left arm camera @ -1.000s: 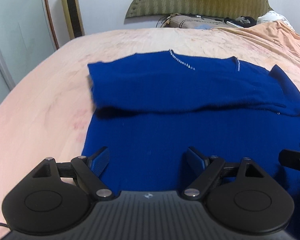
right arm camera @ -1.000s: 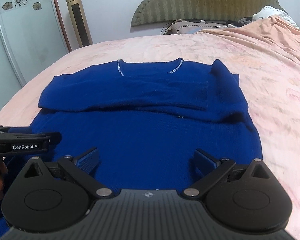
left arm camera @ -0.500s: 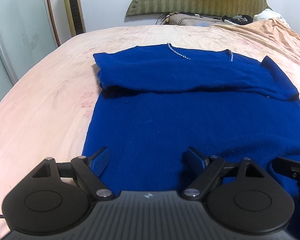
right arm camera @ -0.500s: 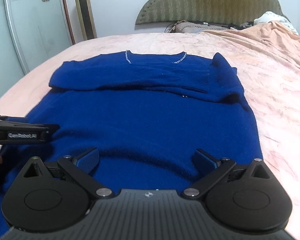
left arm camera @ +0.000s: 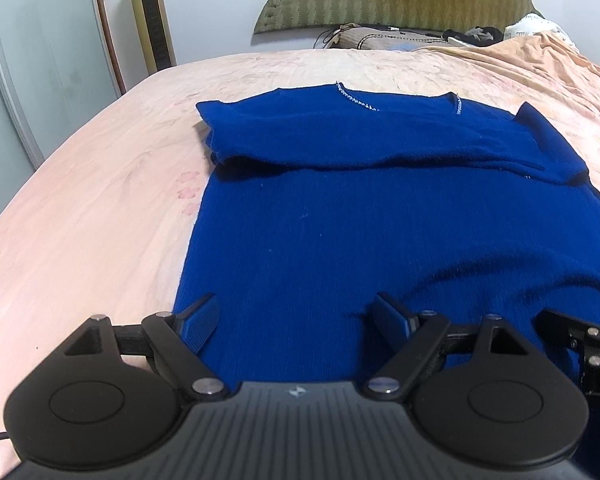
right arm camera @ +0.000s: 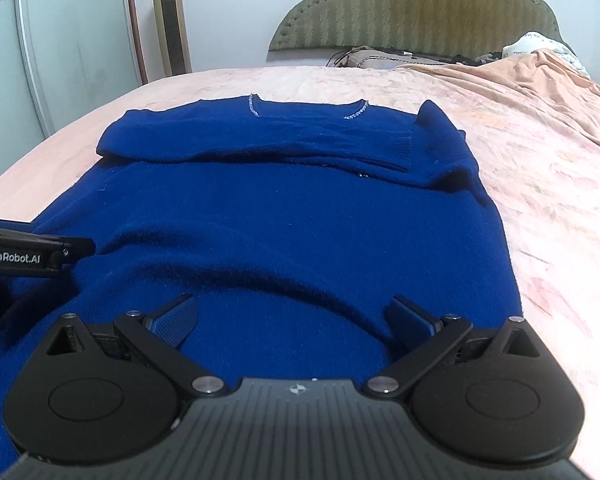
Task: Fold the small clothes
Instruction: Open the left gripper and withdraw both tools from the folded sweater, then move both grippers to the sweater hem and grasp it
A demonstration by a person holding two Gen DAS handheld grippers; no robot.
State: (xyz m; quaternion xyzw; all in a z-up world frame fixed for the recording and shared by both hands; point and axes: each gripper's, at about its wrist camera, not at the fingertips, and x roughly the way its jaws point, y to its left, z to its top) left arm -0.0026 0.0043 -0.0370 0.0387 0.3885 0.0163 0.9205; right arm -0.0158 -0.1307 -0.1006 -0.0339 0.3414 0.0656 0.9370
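Note:
A royal-blue knit sweater [left arm camera: 380, 220] lies flat on the bed, neckline with small beads at the far end, both sleeves folded across the chest. It also shows in the right wrist view [right arm camera: 292, 216]. My left gripper [left arm camera: 296, 320] is open, low over the sweater's near left hem. My right gripper [right arm camera: 292, 320] is open over the near right hem, where the cloth is rumpled. Neither holds anything. Each gripper's body shows at the edge of the other's view.
The bed has a pink floral sheet [left arm camera: 100, 208]. A peach blanket [right arm camera: 540, 92] is bunched at the far right. A green headboard [right arm camera: 416, 12], pillows and clutter stand at the back. A gold tower fan [right arm camera: 171, 20] and glass door [right arm camera: 60, 40] are at left.
Both grippers have pulled back toward the sweater's near hem and dropped lower. The sweater now looks farther away. The jaws stayed open.

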